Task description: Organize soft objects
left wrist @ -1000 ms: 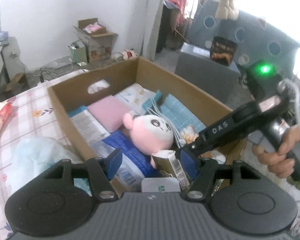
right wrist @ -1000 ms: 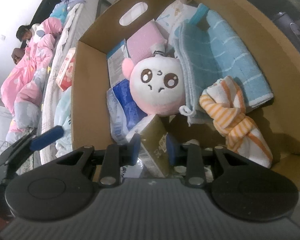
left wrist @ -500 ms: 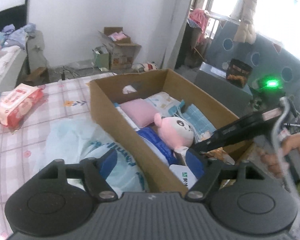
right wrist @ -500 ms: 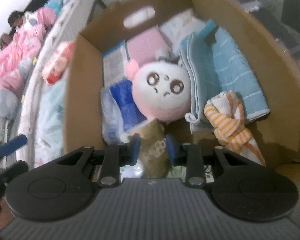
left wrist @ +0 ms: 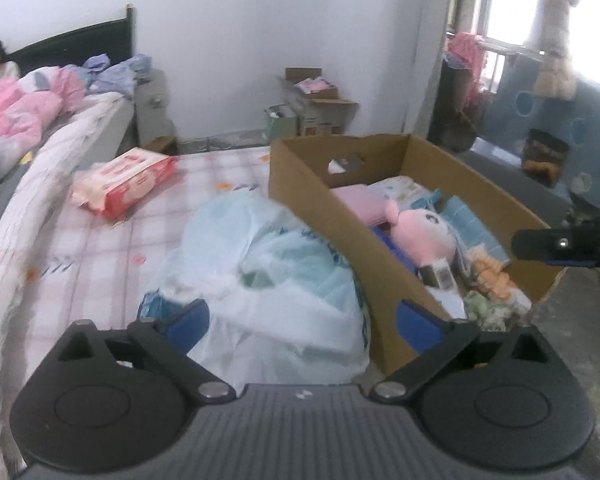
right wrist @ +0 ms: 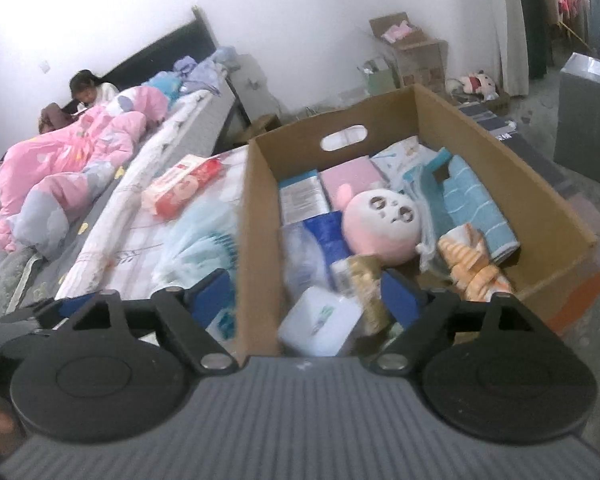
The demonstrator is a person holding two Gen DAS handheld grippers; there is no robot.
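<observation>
Both of my jaws stand wide apart and hold nothing. The left gripper (left wrist: 302,322) hangs over the pale blue plastic bag (left wrist: 276,276), which lies on the bed (left wrist: 100,248) directly between and ahead of its jaws, touching the outer wall of the cardboard box (left wrist: 320,216) at the jaws' right. The right gripper (right wrist: 306,294) hovers above the box's near end, with the white pack (right wrist: 320,320) just below its jaws and the pink plush (right wrist: 382,222) farther ahead. I judge the bag is my next pick: I lower the left jaws squarely over a bunched fold, not the slick flat skin, close gently, and lift clear of the box wall before swinging it in.
</observation>
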